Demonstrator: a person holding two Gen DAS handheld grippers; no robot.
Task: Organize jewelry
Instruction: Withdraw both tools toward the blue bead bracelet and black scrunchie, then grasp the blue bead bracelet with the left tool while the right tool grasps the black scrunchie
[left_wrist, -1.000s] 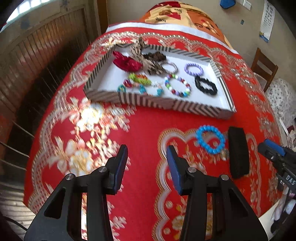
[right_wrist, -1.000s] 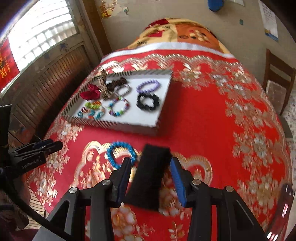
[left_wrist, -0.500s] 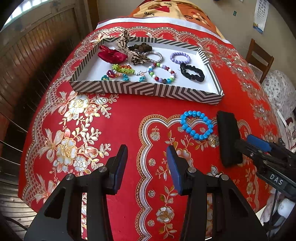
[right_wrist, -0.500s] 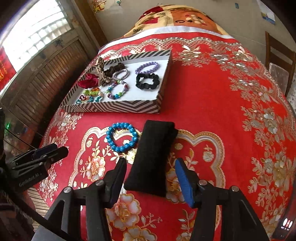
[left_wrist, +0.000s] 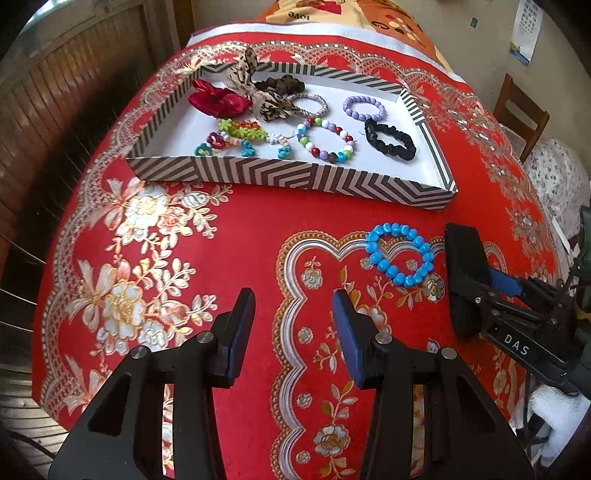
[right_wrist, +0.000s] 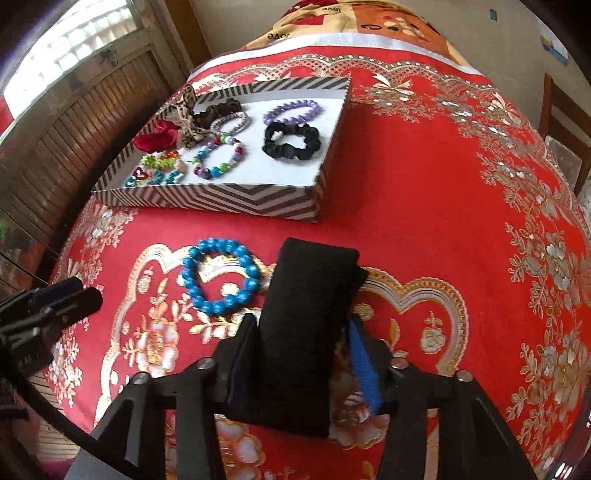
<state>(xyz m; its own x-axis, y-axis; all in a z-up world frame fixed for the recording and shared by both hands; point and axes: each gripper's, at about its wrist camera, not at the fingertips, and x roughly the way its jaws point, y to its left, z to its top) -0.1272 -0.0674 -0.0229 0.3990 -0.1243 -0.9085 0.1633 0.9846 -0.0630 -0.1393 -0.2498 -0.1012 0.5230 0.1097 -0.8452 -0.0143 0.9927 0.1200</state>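
on the red floral cloth of the counter (left_wrist: 229, 229), at about five o'clock from the striped tray (left_wrist: 295, 177), lies the black pad (right_wrist: 306, 332), long and soft-looking, with the blue bead bracelet (right_wrist: 219, 275) just beside it at its nine o'clock. the right tongs (right_wrist: 295, 350) straddle the pad near its lower half and have just been closing with the pad between them; the left-hand pad looks pressed against its edge, while the blue one on the other side is blurred and seems a little apart, so i judge the grip not yet firm. the left tongs (left_wrist: 291, 332) hang wide apart over bare cloth, holding nothing. to do this step well, i would bring both sides evenly onto the pad's long edges, squeeze until the fabric just gives, and lift straight so the near end does not drag into the bracelet; a lopsided pinch could let the soft thing fold or swing. the tray already carries scrunchies, a spotted bow and several bead bracelets, with white floor free toward its four o'clock corner. the right wrist view shows the pad between the tongs up close, which the left wrist view cannot: there the right tongs (left_wrist: 476, 291) show only from the side at three o'clock, the pad (left_wrist: 463, 258) running under them. the left view in turn shows the tray's contents more squarely, and a white glove at the lower right edge.
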